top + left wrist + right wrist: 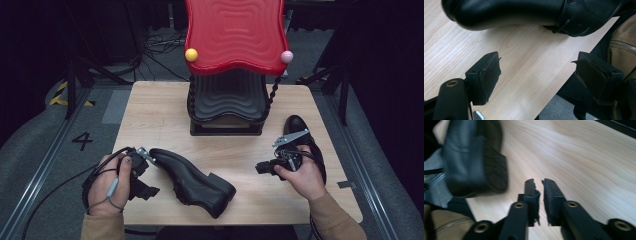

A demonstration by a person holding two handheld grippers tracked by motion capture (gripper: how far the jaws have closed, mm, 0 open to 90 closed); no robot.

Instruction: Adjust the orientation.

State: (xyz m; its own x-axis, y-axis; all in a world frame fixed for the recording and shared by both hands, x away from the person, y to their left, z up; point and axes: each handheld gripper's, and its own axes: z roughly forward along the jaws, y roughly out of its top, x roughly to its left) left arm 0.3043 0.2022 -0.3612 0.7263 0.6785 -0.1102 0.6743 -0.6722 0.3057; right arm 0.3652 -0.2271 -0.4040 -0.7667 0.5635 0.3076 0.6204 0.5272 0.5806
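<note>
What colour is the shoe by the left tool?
Black, a smooth leather shoe; clearest in the high view.

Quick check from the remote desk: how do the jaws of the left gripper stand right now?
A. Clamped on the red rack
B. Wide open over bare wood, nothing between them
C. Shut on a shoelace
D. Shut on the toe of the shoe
B: in the left gripper view the left gripper has its jaws spread wide over the table, and the black shoe lies beyond them, untouched.

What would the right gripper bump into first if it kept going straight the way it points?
Probably the black leather shoe lying on its side on the wooden table. The right gripper, its jaws nearly shut and empty, points left toward the shoe's heel, though depth is unclear.
</note>
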